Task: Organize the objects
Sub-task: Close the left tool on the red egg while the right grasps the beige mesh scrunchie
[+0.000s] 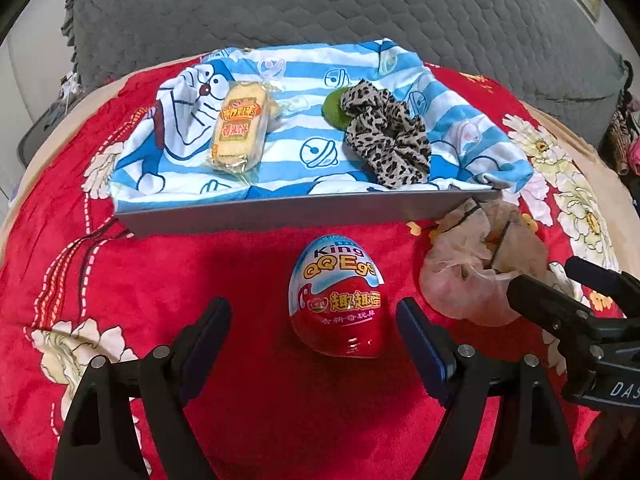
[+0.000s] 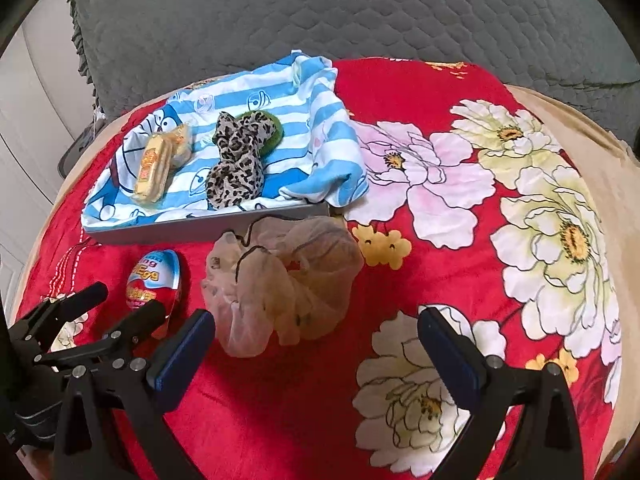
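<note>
A red and blue toy egg (image 1: pixel 337 298) lies on the red flowered blanket, between the fingers of my open left gripper (image 1: pixel 314 316), untouched; it also shows in the right wrist view (image 2: pixel 154 280). A crumpled sheer mesh bag (image 2: pixel 280 280) lies just ahead of my open, empty right gripper (image 2: pixel 316 330); it also shows in the left wrist view (image 1: pixel 476 268). Behind them a grey tray (image 1: pixel 280 210) lined with blue striped cartoon cloth holds a wrapped cake snack (image 1: pixel 238 130), a leopard scrunchie (image 1: pixel 386 136) and a green round thing (image 1: pixel 334 110).
A grey quilted pillow (image 1: pixel 320 4) stands behind the tray. The red blanket (image 2: pixel 460 168) with big white flowers spreads to the right. The right gripper (image 1: pixel 536 292) shows at the right edge of the left wrist view, the left gripper (image 2: pixel 120 304) at the left of the right.
</note>
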{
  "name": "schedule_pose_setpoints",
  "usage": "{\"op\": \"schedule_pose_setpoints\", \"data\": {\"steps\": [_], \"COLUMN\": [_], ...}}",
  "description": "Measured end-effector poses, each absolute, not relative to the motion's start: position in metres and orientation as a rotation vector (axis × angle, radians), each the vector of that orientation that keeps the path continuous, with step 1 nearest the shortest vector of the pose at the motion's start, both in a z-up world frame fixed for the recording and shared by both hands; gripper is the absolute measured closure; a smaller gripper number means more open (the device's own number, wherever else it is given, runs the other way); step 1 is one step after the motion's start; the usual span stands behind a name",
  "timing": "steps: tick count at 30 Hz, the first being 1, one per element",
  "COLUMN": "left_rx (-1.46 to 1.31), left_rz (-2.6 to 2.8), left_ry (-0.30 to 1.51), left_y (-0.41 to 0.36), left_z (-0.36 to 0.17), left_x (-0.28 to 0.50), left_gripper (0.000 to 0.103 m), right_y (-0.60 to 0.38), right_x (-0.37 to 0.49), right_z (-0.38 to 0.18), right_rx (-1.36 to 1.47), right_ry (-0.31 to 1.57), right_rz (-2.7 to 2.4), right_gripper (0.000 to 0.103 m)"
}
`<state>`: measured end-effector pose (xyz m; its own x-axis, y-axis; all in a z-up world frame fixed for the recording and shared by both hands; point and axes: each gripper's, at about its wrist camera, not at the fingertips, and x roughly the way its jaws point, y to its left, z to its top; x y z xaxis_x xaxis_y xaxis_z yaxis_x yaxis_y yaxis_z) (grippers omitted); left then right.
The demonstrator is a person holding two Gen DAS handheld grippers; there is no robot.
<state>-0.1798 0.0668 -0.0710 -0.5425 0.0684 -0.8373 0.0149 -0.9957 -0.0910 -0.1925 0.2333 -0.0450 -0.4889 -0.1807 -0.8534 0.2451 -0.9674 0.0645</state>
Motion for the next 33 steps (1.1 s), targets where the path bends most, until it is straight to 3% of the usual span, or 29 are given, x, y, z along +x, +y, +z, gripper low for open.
{"op": "schedule_pose_setpoints", "data": {"steps": [28,32,33], "left_rx": [-1.471,-1.472,-1.473], "left_rz": [2.698,2.685,2.680], "left_ry": [-0.137,-0.104,-0.091], "left_y": [0.071,0.073,0.074], "left_z": [-0.093,-0.094,-0.094], "left_x": [-0.197,-0.197,-0.197], "left_gripper": [0.018,0.022,0.028], "right_y": [0.222,0.221,0.222], "right_x": [-0.215,-0.215,-0.215], "right_z": [-0.071,-0.071,-0.071], "right_rx": [1.445,1.445,1.446], "right_ry": [0.120,0.123,0.121], "right_rz": [-2.484,-2.485,-2.485], "right_gripper": [0.001,0.002,0.003]}}
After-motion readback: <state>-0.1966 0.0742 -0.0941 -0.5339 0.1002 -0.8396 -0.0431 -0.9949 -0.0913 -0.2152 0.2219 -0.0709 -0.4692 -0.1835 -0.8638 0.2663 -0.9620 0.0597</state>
